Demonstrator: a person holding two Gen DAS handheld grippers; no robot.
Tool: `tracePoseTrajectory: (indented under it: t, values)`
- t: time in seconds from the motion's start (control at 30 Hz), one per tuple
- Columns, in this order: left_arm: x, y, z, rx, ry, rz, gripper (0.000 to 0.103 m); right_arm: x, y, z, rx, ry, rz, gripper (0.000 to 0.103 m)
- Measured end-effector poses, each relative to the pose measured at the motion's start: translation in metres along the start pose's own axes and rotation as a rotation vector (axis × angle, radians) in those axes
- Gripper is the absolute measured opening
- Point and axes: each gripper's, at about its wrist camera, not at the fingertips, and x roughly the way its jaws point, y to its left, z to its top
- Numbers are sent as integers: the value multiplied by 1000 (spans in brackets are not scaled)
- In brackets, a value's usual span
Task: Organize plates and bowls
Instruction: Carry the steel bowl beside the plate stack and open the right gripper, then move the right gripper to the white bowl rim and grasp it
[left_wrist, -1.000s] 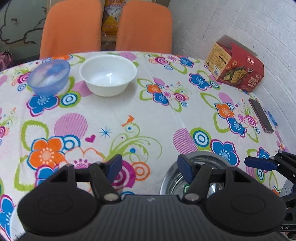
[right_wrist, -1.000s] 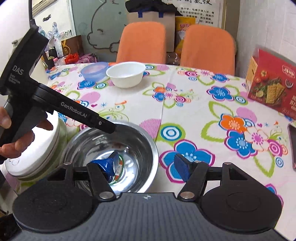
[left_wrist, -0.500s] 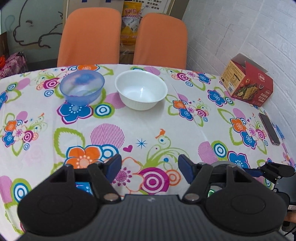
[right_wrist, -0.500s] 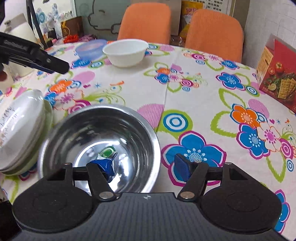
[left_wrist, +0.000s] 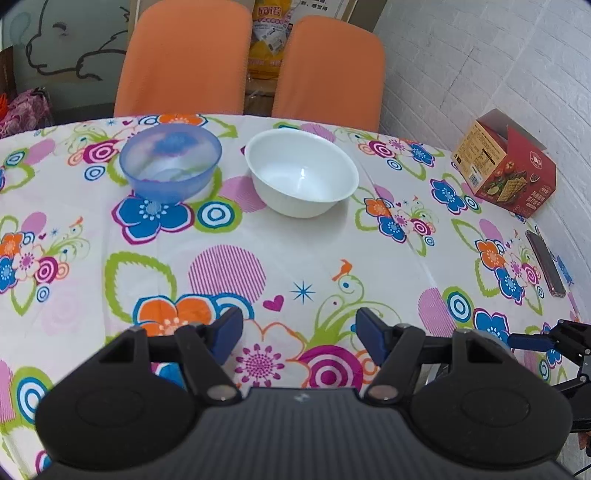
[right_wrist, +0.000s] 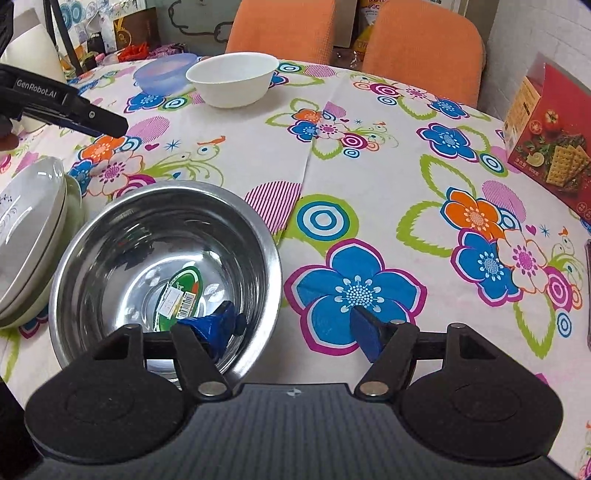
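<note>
A steel bowl (right_wrist: 122, 236) with a green sticker inside stands on the flowered table near its front edge. My right gripper (right_wrist: 291, 332) straddles the bowl's right rim, one blue pad inside and one outside. Its jaws are opening and neither pad touches the rim. My left gripper (left_wrist: 299, 332) hovers open over bare tablecloth with nothing between its pads. Its black tip (right_wrist: 114, 125) shows at the left of the right wrist view. At the far side, a white bowl (left_wrist: 301, 173) stands next to a translucent blue bowl (left_wrist: 170, 162). Stacked white plates (right_wrist: 29, 236) lie left of the steel bowl.
A red cracker box (left_wrist: 506, 166) and a dark phone (left_wrist: 546, 262) lie along the table's right side by the white brick wall. Two orange chairs (left_wrist: 184, 55) stand behind the table. A hand (right_wrist: 5, 129) shows at the left edge.
My left gripper has drawn away from the steel bowl toward the left. My right gripper has sunk closer to the bowl and its jaws have widened.
</note>
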Motion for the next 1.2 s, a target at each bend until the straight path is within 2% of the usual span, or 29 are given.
tracePoseTrajectory:
  t: [0.03, 0.17, 0.27, 0.43, 0.6, 0.77, 1.0, 1.2]
  values:
    - [1, 1, 3, -6, -2, -4, 68, -4, 0, 3, 2, -21, -2, 55]
    - [1, 5, 22, -25, -10, -12, 68, -15, -2, 27, 68, -125, 99, 55]
    - [-2, 4, 49, -5, -46, -2, 68, -6, 1, 58, 70, -168, 116, 55]
    - [11, 3, 110, 78, -79, 29, 69, 27, 0, 115, 76, -195, 151, 55]
    - [58, 3, 153, 181, -17, 14, 69, 63, 2, 152, 57, -188, 190, 55]
    - [101, 2, 164, 322, 52, 64, 69, 88, 4, 163, 18, -142, 219, 55]
    - [134, 6, 162, 356, 103, 92, 69, 113, 8, 181, -38, -128, 248, 56]
    - [151, 9, 160, 338, 126, 93, 69, 126, 17, 183, -85, -118, 247, 56]
